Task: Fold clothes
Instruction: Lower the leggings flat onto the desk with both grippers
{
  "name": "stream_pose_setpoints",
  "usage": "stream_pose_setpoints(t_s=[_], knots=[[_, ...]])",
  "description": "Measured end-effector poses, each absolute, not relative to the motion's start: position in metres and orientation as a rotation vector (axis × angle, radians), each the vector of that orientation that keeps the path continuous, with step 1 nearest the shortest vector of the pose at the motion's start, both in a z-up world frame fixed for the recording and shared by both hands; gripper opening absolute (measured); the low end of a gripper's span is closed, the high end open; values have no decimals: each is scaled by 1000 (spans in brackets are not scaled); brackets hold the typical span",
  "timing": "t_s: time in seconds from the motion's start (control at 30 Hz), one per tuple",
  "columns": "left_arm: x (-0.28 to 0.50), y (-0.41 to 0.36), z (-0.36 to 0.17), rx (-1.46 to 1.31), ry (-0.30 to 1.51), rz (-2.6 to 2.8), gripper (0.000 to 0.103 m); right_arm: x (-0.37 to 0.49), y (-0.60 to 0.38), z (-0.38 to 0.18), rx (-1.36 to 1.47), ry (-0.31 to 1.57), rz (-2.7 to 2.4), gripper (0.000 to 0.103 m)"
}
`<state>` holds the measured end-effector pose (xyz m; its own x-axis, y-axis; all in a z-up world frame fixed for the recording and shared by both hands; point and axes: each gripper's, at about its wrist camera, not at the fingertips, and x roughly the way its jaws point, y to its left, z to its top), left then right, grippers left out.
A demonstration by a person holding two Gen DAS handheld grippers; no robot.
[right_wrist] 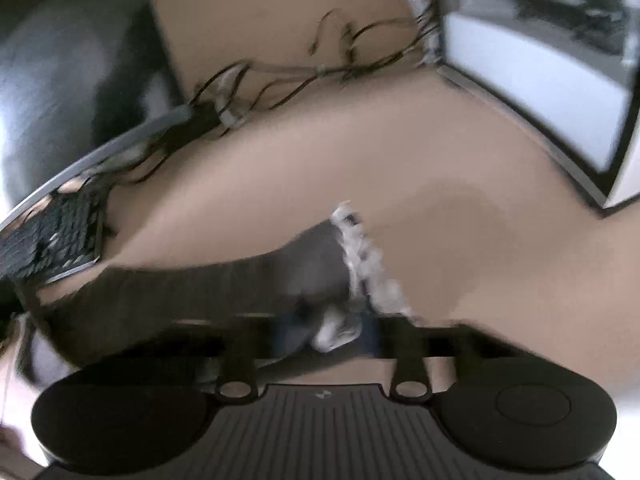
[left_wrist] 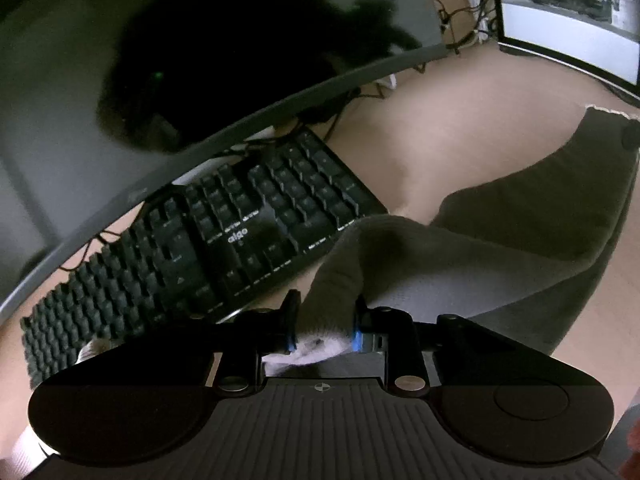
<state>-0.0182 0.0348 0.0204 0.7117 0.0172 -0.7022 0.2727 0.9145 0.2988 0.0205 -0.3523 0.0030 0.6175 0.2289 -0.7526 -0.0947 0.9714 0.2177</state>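
A dark grey-olive garment (left_wrist: 500, 240) with a pale inner side hangs stretched above the tan desk (left_wrist: 460, 112). My left gripper (left_wrist: 326, 320) is shut on one bunched corner of it, pale fabric showing between the fingers. In the blurred right wrist view my right gripper (right_wrist: 332, 328) is shut on another corner of the garment (right_wrist: 240, 280), which has a frayed white edge (right_wrist: 368, 268). The cloth runs from the right gripper to the left of that view.
A black keyboard (left_wrist: 224, 236) lies under a dark curved monitor (left_wrist: 160, 80) on the left. A lit second monitor (left_wrist: 568, 12) stands at the back right. Cables and a white power strip (right_wrist: 320, 68) lie between them on the desk.
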Motion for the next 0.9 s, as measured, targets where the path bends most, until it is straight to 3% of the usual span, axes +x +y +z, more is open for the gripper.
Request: stream_pose_setpoints(t_s=[0.4,0.63,0.7,0.8,0.9], knots=[[-10,72,30,186,785,38,25,61,-316,10,90,841,335,13],[22,106,42,42,756,168,25,148,-302,21,57,768,373,14],[35,121,46,-44,745,242,36,180,-295,23,48,784,374,16],[45,135,49,-70,733,328,44,193,-285,29,21,766,386,16],[41,134,52,-53,726,347,46,190,-279,32,21,763,440,25]])
